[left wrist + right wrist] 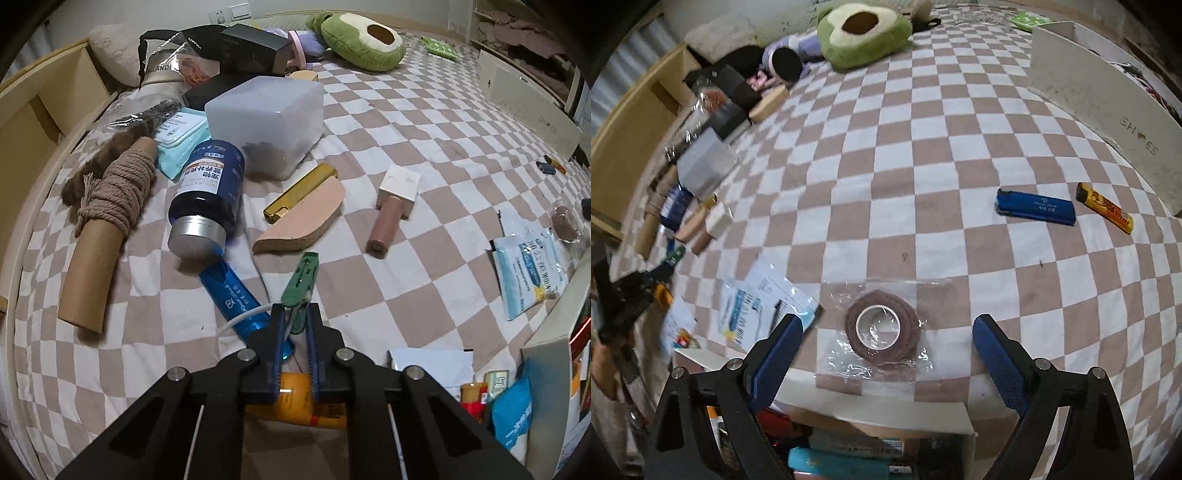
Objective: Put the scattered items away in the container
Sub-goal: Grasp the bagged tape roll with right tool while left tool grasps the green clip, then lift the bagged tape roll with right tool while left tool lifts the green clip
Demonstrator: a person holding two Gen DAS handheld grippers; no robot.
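My left gripper (295, 314) is shut on a green clothespin (301, 280) and holds it above the checkered bedsheet. A blue tube (236, 299), a dark blue bottle (208, 195), a gold lighter (299, 192) and a pink cylinder with a white cap (391, 210) lie scattered ahead of it. My right gripper (886, 332) is open, its fingers either side of a brown tape roll in a clear bag (882, 328). The white box container (886, 410) sits just below it, holding several items. A blue lighter (1036, 211) and a yellow lighter (1104, 208) lie to the right.
A translucent plastic box (269, 122), a rope-wrapped cardboard tube (103, 243), a mask pack (181, 144) and an avocado plush (362, 40) lie on the bed. A white sachet (757, 310) lies left of the tape. A white shoebox lid (1108, 118) stands at the right.
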